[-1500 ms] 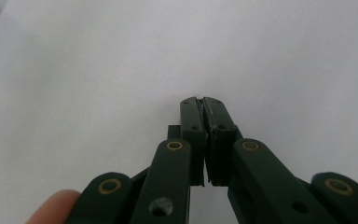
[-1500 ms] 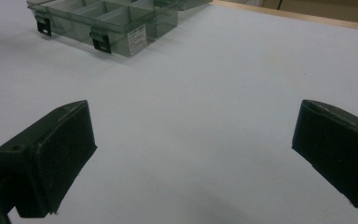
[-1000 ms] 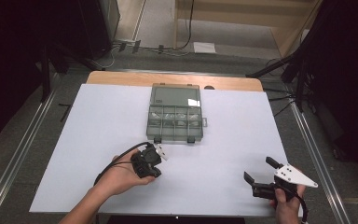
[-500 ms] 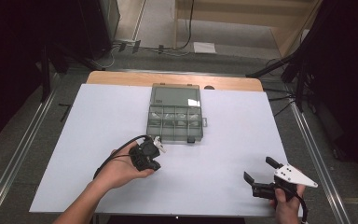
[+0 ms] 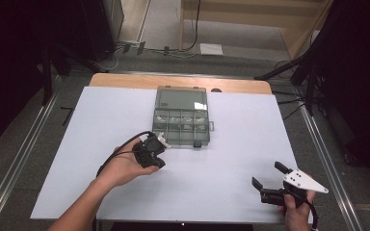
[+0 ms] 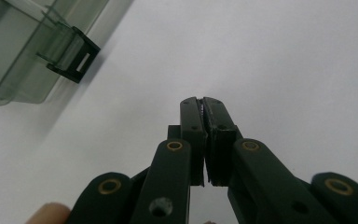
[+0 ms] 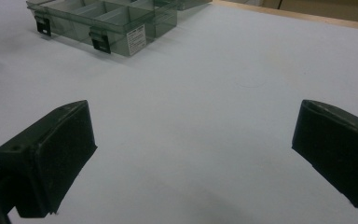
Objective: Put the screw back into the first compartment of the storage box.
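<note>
Open, clear compartment box

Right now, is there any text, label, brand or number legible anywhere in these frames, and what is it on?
No text can be read.
White sticker on the front wall of the clear compartment box: printed lines, too small and blurred to read.
Dark label in the corner of the open lid: illegible.
Left gripper and right gripper: no markings seen.

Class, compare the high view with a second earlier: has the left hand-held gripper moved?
Yes. The left hand-held gripper has edged forward toward the compartment box, now almost at its near left corner.
</note>
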